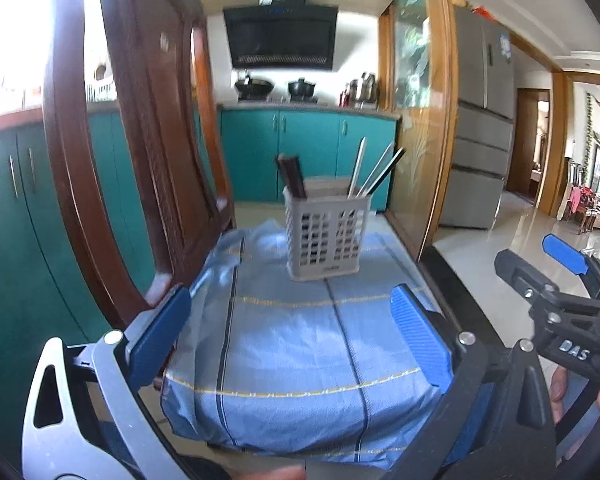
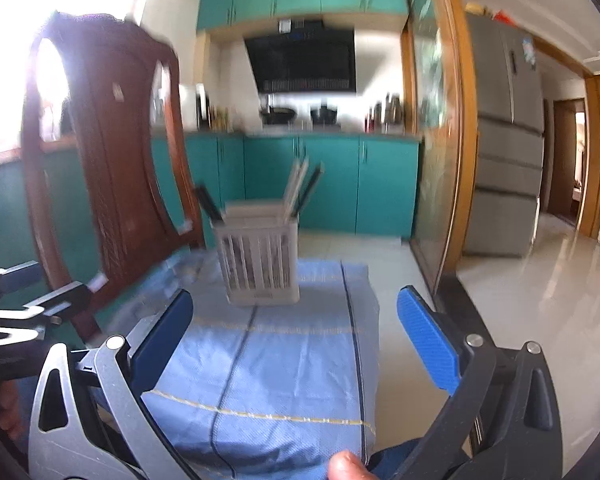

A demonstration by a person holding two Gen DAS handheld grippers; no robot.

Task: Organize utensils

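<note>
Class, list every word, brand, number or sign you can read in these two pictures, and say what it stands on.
"DAS": white letters on the black body of the right gripper, left wrist view.
Embossed mark low on the utensil holder: too small to read.
Labels on the range hood and stickers on the fridge: blurred, unreadable.
Nothing else legible; the right wrist view is motion-blurred.

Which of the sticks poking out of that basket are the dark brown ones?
The dark brown chopsticks stand in the left compartment of the utensil holder, leaning left. The utensils on the right are mostly pale or silvery, with one black, and lean right.
</note>
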